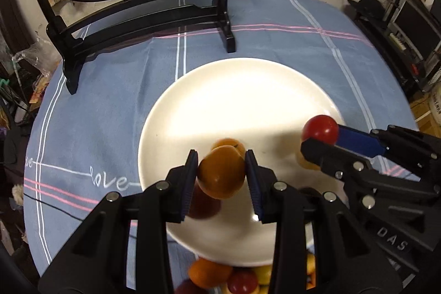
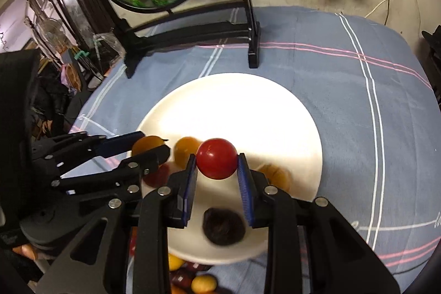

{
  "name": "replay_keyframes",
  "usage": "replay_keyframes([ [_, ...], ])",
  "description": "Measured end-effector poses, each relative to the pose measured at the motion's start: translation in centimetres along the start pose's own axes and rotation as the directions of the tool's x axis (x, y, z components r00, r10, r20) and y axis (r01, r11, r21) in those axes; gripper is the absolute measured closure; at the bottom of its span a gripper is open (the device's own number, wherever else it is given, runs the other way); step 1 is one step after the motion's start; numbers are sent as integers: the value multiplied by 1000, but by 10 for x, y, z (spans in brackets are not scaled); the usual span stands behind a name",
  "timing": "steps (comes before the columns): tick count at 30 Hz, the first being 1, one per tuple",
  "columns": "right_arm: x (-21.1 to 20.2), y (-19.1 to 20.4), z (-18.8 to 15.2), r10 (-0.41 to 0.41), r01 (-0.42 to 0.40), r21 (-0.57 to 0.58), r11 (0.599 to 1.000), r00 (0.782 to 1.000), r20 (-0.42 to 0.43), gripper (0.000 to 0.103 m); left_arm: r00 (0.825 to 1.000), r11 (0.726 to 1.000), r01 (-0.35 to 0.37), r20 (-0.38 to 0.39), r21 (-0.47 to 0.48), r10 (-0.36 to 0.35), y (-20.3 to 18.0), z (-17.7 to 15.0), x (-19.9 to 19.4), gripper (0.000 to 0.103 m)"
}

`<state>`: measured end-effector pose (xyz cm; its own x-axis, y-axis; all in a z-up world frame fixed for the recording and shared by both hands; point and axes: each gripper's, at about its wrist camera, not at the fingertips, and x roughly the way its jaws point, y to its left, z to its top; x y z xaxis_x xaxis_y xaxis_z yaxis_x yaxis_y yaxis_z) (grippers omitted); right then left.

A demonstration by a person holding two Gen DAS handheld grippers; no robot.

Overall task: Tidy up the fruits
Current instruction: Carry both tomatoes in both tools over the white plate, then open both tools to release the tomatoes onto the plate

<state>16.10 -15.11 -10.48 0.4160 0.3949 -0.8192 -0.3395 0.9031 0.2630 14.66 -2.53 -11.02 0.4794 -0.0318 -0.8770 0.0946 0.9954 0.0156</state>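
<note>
Left gripper (image 1: 221, 173) jaws clamp orange fruit (image 1: 220, 172); right gripper (image 2: 217, 159) jaws clamp red fruit (image 2: 217, 158). Plate (image 1: 234, 90) bare toward 12 o'clock from both.

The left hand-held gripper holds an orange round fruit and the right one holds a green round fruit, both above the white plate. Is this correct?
Not quite: the right hand-held gripper holds a red round fruit, not green, as the right wrist view shows. The left hand-held gripper does hold an orange round fruit above the white plate.
</note>
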Motion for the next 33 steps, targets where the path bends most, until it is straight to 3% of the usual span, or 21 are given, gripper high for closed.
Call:
replay_keyframes([
  [9,29,-18,15,-21,24,38,999,997,-73,73,998,998,-53,-23,19,53,5,5,23,67],
  [11,33,-15,15,-63,65,20,998,994,-91,71,998,999,-53,-22,12,53,6,5,25,61],
  [13,32,-15,15,-67,69,21,997,994,-90,68,998,998,-64,-4,12,64,7,4,23,47],
  [15,28,-16,15,-69,71,23,997,995,-78,66,998,998,-65,8,12,65,8,5,20,43],
  [16,25,-18,16,-85,87,33,996,994,-70,49,997,997,-71,7,12,71,8,6,20,36],
  [17,19,-21,17,-86,88,50,995,995,-45,40,997,997,-73,10,3,73,10,6,18,34],
  [18,15,-21,17,-81,83,53,995,996,-35,39,997,997,-72,13,-3,72,11,6,16,34],
  [27,-71,-12,12,-27,26,8,1000,995,98,39,988,1000,-28,154,-9,29,20,5,-55,34],
  [33,-118,-3,-50,-25,35,-82,996,993,116,39,980,999,20,199,36,-26,19,-36,-101,34],
])
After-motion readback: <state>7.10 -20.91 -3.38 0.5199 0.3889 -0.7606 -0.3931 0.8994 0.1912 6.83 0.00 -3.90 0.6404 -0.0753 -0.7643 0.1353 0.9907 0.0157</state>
